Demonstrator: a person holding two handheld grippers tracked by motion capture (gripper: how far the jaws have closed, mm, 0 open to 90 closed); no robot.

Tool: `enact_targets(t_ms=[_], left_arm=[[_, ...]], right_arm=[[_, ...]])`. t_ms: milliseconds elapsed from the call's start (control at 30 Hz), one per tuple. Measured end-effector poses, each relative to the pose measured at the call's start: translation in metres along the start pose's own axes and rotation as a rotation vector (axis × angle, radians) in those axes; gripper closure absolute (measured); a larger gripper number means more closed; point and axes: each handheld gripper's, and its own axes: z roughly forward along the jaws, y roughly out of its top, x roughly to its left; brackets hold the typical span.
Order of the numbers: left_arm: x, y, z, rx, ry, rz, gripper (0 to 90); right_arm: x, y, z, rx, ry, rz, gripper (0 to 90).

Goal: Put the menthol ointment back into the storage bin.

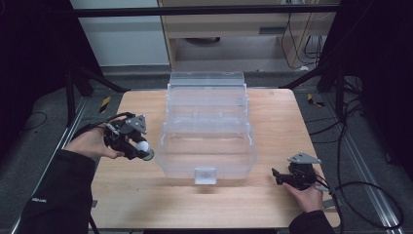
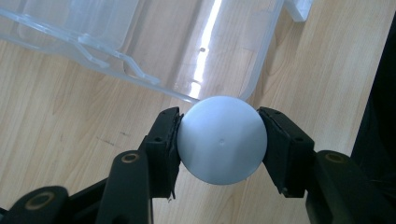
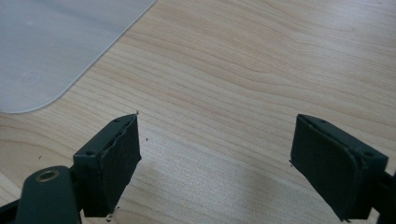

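One white ball (image 2: 222,140), one clear plastic box (image 1: 207,129) and two tongs were on or over the wooden table (image 1: 272,200). The left tongs (image 1: 141,146) gripped the ball between both pads, clenched only as far as its width, just beside the box's near left corner. The ball looked smooth, matte and round. The right tongs (image 3: 217,163) stood wide open, holding nothing, low over bare table with the box ahead to their left.
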Motion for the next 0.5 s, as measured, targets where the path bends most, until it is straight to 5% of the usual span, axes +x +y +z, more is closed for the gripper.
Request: enact_targets(t_ms=[500], left_arm=[[0.006, 0.023, 0.009, 0.002, -0.009, 0.024, 50.2]], right_arm=[[0.000, 0.000, 0.000, 0.000, 0.002, -0.001, 16.0]])
